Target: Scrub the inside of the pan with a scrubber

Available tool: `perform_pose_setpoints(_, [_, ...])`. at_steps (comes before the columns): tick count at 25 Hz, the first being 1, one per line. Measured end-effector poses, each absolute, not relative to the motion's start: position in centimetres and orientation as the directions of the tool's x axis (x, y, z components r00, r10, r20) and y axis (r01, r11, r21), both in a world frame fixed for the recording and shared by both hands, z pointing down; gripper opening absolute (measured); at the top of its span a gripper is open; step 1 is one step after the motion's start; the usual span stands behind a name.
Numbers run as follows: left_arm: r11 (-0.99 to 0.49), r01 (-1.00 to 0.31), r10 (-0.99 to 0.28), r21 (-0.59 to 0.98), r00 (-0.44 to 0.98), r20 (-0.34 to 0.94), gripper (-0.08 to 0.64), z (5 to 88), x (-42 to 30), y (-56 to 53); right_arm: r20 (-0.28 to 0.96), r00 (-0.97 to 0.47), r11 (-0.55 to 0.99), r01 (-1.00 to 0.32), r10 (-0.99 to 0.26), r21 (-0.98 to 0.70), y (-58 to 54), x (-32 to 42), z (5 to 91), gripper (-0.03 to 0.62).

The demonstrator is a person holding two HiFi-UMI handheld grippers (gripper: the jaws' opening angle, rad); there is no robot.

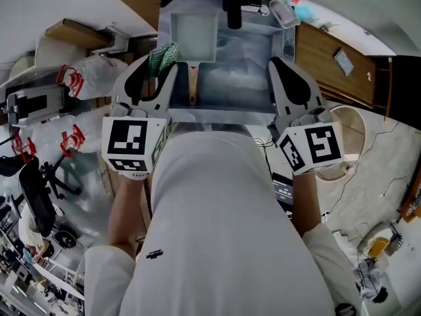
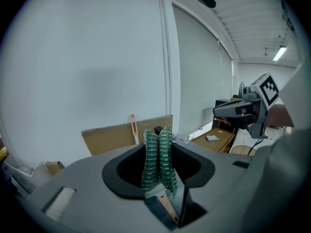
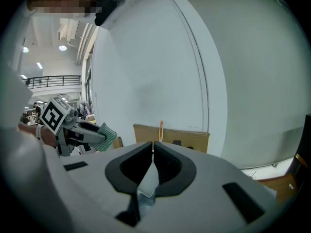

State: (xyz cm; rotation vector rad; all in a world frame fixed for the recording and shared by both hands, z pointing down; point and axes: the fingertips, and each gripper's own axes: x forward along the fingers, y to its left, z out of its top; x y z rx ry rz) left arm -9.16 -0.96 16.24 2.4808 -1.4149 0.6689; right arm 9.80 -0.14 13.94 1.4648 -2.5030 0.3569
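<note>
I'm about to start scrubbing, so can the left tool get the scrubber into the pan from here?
Probably yes. The left tool is shut on the scrubber just left of the pan, nothing stands between them, and the pan lies open-side up in the sink.

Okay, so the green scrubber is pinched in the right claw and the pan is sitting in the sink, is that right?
One thing is off: the green scrubber is pinched in the left claw, not the right, as the left gripper view shows. The right claw is shut on nothing. The pan is indeed sitting in the sink.
</note>
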Motion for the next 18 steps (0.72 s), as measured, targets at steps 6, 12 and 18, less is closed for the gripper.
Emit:
perform_pose_setpoints(6, [-0.517,-0.855,-0.751,0.035,0.472,0.462,0.175,15.7,-7.8,0.6,0.295,-0.517,0.503,-0.855,-0.803,-0.13,0.9,9.6,12.9,0.009])
perform_pose_setpoints(12, [-0.541,-0.834,-0.716,0.107,0.524,0.462,0.175,16.6,-6.2,2.0,0.296,-0.513,0.517,-0.853,-0.806,-0.068,2.1,8.8,12.5,0.009])
perform_pose_setpoints(18, [-0.556,-0.818,-0.69,0.149,0.554,0.466,0.175,17.2,-5.6,2.2,0.319,-0.5,0.522,-0.853,-0.805,-0.02,2.6,9.1,12.5,0.009])
